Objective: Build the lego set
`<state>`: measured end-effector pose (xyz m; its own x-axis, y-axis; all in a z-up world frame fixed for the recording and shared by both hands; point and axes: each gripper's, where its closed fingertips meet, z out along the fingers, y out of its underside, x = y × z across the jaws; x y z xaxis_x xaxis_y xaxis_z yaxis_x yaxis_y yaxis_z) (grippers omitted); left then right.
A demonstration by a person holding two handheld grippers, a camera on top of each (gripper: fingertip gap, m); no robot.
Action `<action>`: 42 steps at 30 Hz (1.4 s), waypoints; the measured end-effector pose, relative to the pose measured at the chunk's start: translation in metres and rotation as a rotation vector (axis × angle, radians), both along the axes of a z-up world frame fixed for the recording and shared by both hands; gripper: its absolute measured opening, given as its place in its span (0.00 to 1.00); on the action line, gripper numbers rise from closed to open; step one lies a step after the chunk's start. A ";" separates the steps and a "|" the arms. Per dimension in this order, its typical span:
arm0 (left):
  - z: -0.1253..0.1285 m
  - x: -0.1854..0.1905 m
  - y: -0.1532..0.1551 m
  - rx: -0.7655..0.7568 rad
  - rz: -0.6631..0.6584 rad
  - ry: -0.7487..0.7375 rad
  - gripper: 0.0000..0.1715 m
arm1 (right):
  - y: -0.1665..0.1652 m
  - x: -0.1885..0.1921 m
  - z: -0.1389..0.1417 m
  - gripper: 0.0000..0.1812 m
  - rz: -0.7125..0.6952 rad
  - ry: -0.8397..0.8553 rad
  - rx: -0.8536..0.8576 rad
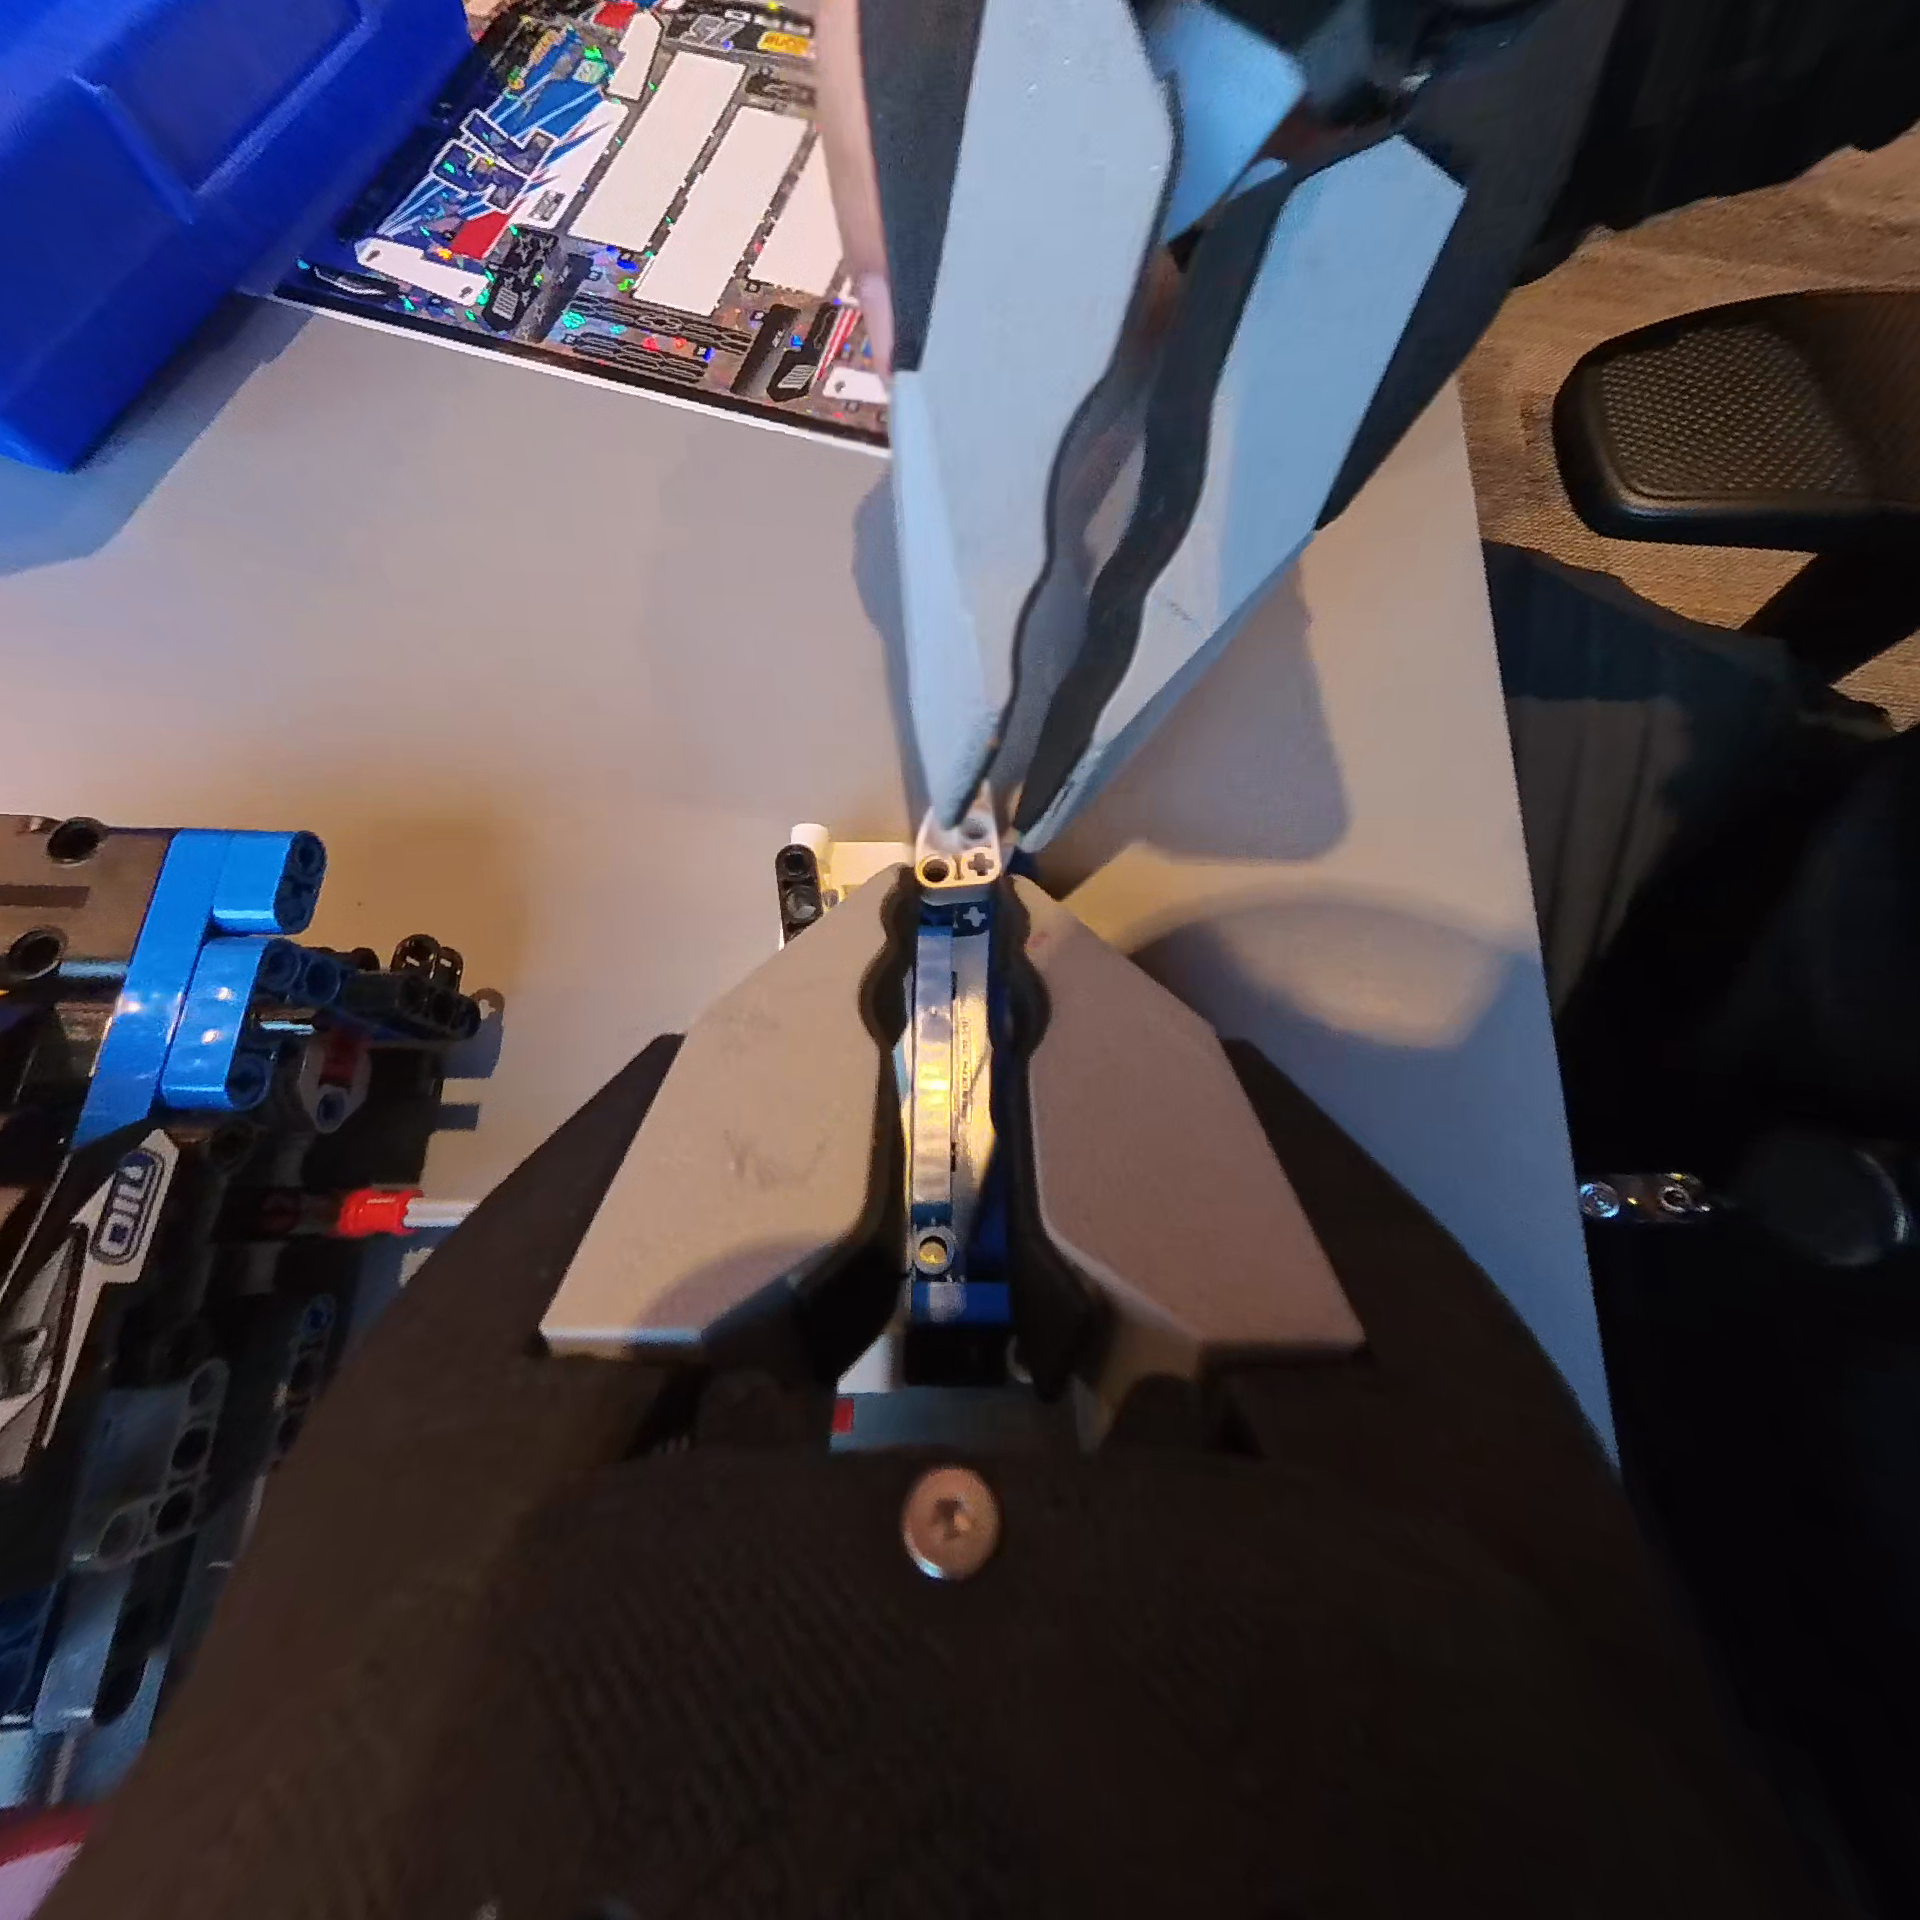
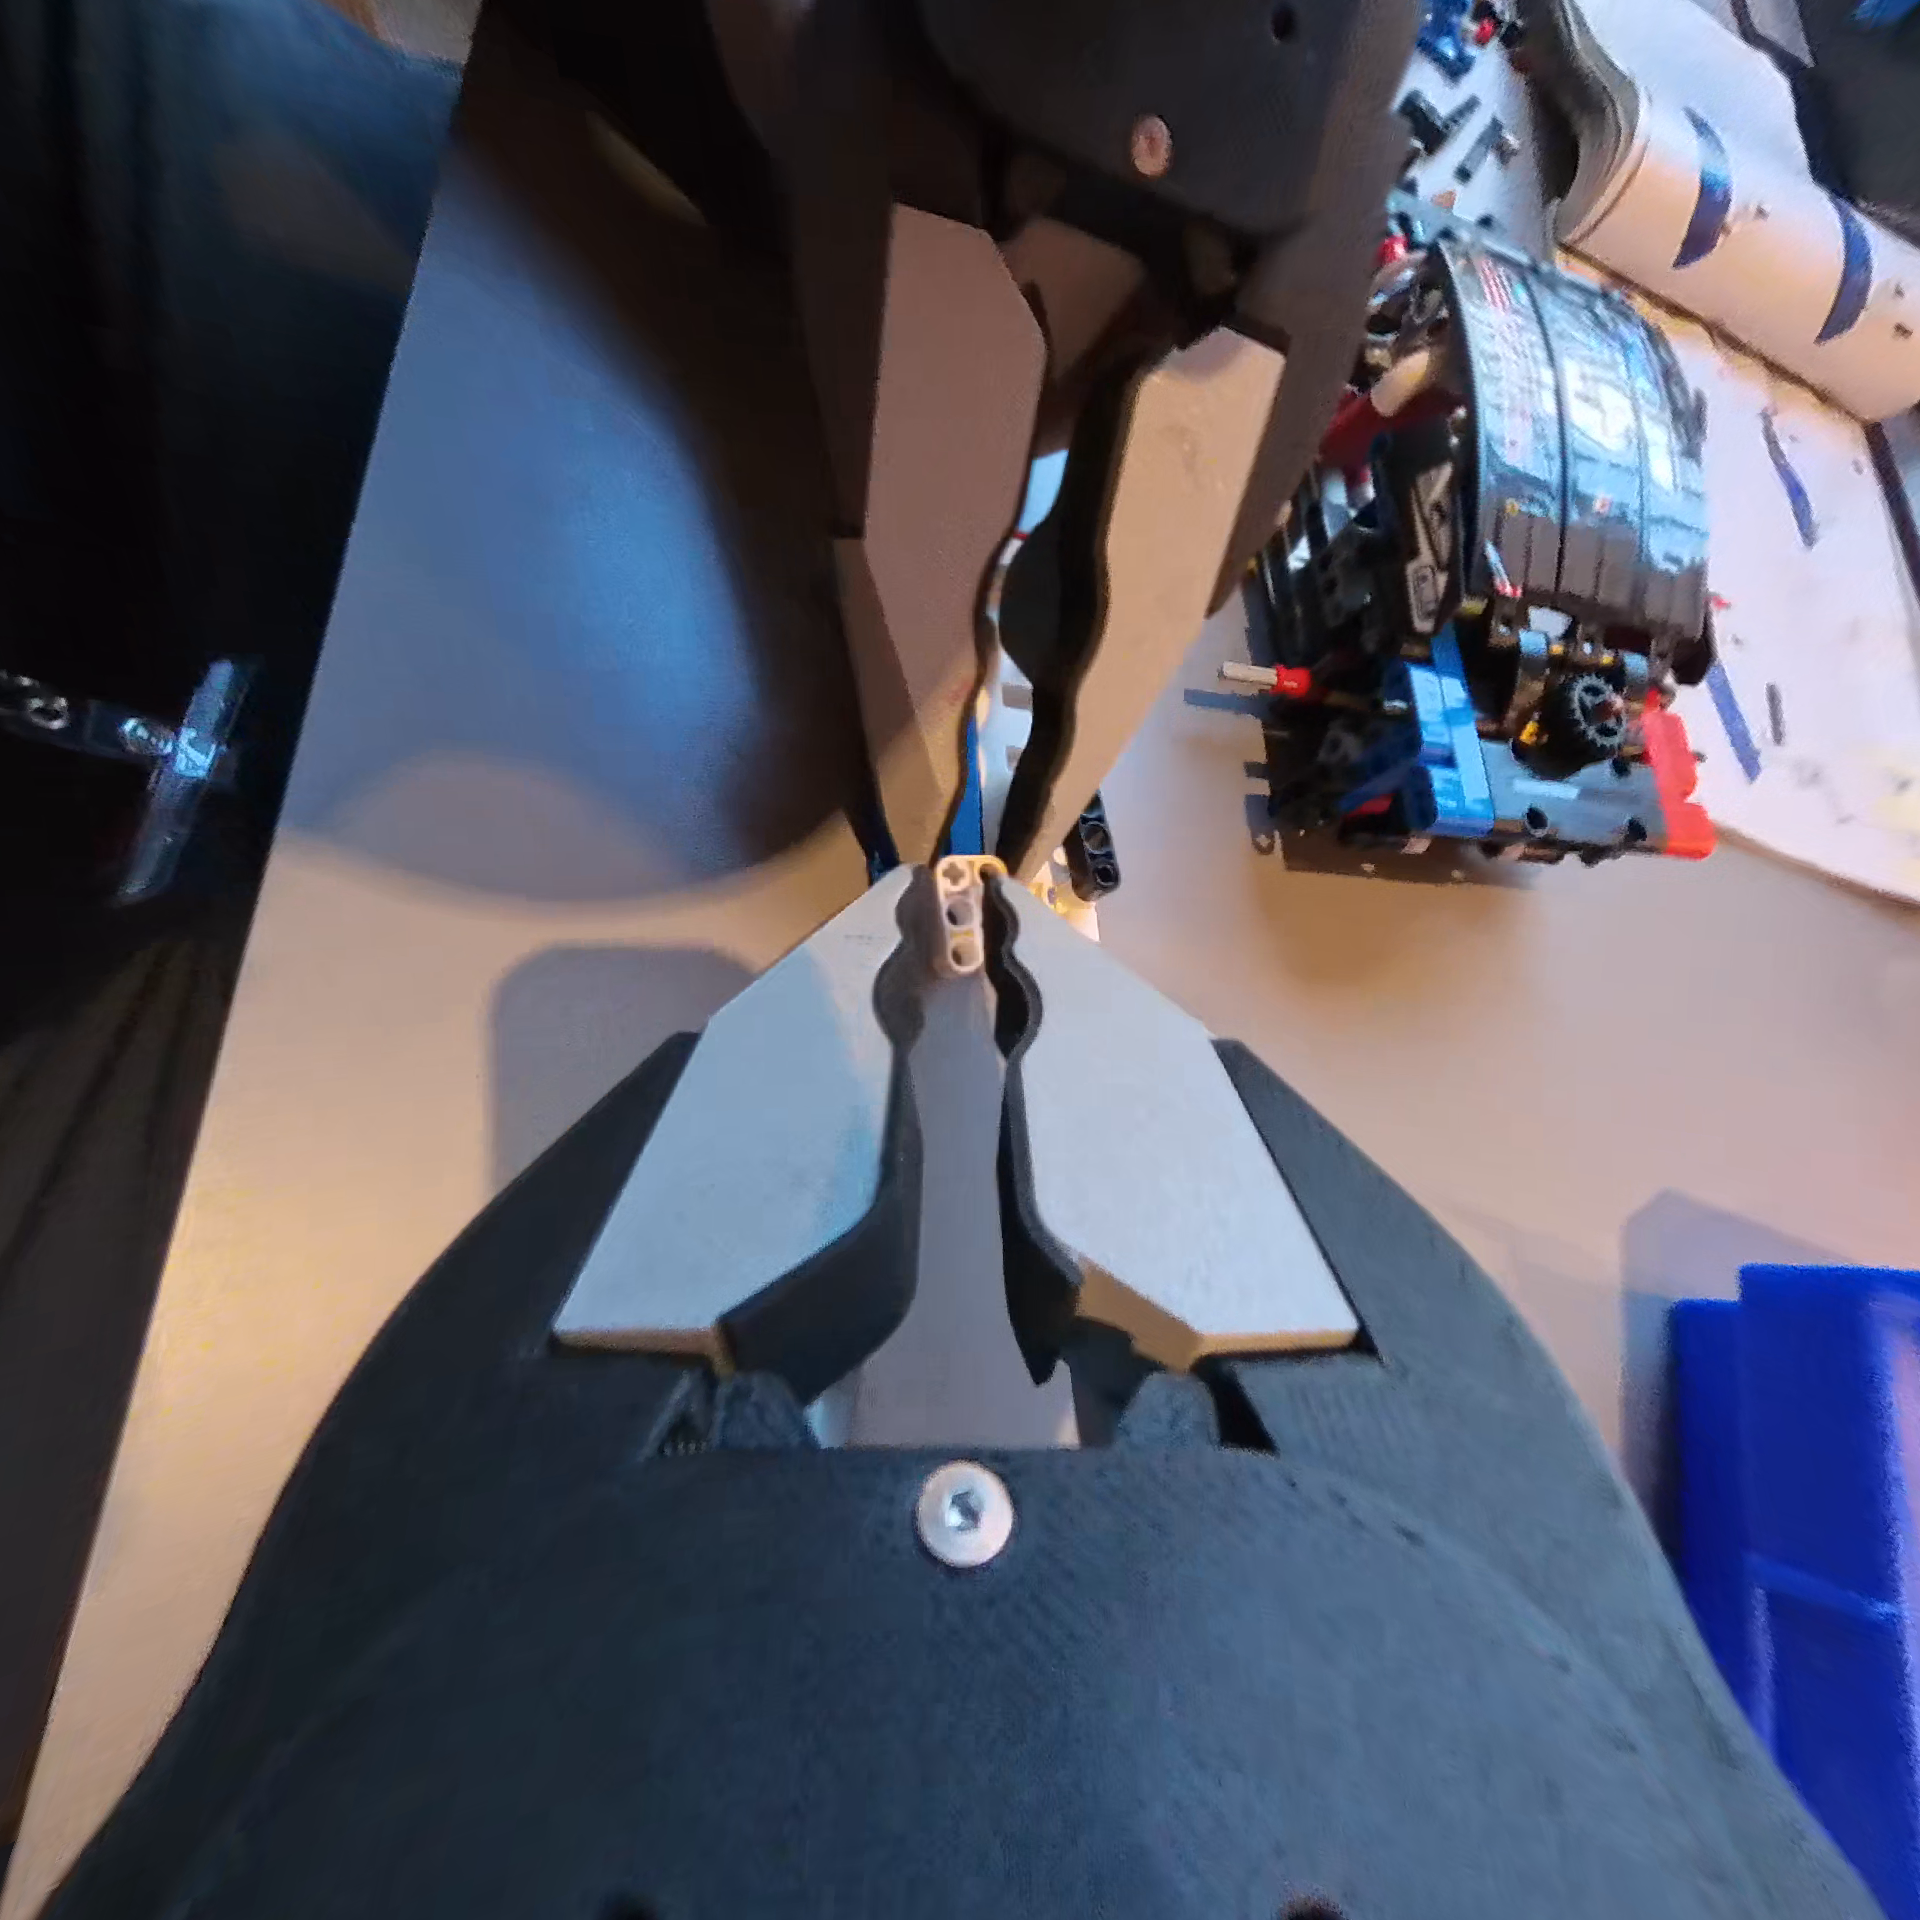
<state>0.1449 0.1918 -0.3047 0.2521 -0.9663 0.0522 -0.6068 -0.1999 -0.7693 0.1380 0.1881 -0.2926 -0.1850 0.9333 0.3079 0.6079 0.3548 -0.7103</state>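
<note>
Landmark: the small light-grey connector (image 1: pixel 958 854), held above the pale table (image 1: pixel 520 644).

Left gripper (image 1: pixel 956 904): fingers narrow, clamped on a blue sub-assembly (image 1: pixel 951 1091) of beams that runs lengthwise between the pads. The connector sits at the far end of this sub-assembly, touching it at the gripper's tips.

Right gripper (image 2: pixel 961 904): fingers narrow, pinching the same connector (image 2: pixel 958 914) at their tips; round holes and one cross hole face the right wrist camera. The two grippers meet tip to tip at the connector, the left gripper (image 2: pixel 997 831) just beyond it in the right wrist view, the right gripper (image 1: pixel 987 810) just beyond it in the left wrist view.

Partly built model (image 1: pixel 187 1091), blue and black, stands on the table to the left of the connector in the left wrist view, well apart. Sticker sheet (image 1: pixel 644 208) lies beyond the connector, with a blue bin (image 1: pixel 156 187) beside the sheet. A small black piece (image 1: pixel 798 883) lies just left of the connector.
</note>
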 end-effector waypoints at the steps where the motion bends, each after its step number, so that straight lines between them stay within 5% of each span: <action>1: 0.000 0.000 0.000 -0.004 0.000 -0.001 0.07 | 0.000 0.000 0.000 0.02 0.010 -0.018 0.019; 7: 0.000 0.000 0.000 -0.010 0.000 -0.001 0.07 | 0.002 0.000 -0.006 0.02 0.037 -0.163 0.035; 14: 0.000 0.000 0.000 0.001 0.001 0.002 0.07 | 0.009 -0.004 0.019 0.00 -0.088 -0.113 -0.273; 19: -0.001 0.000 0.000 -0.003 0.002 0.003 0.07 | 0.012 -0.004 -0.004 0.00 -0.128 -0.201 -0.198; 33: -0.002 0.000 0.001 -0.003 0.003 0.013 0.07 | 0.008 -0.005 -0.001 0.00 -0.102 -0.192 -0.226; 36: -0.002 0.000 0.001 0.000 0.003 0.013 0.07 | 0.011 -0.007 0.017 0.00 -0.108 -0.125 -0.199; 39: -0.002 -0.001 0.001 -0.013 0.004 0.011 0.07 | 0.014 -0.002 -0.004 0.00 -0.122 -0.204 -0.208; 42: -0.002 -0.001 0.001 -0.005 0.004 0.013 0.07 | 0.014 -0.005 0.019 0.00 -0.113 -0.125 -0.210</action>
<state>0.1443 0.1930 -0.3068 0.2562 -0.9651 0.0537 -0.6162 -0.2059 -0.7602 0.1326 0.2017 -0.2737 -0.1002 0.9912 0.0871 0.7229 0.1326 -0.6781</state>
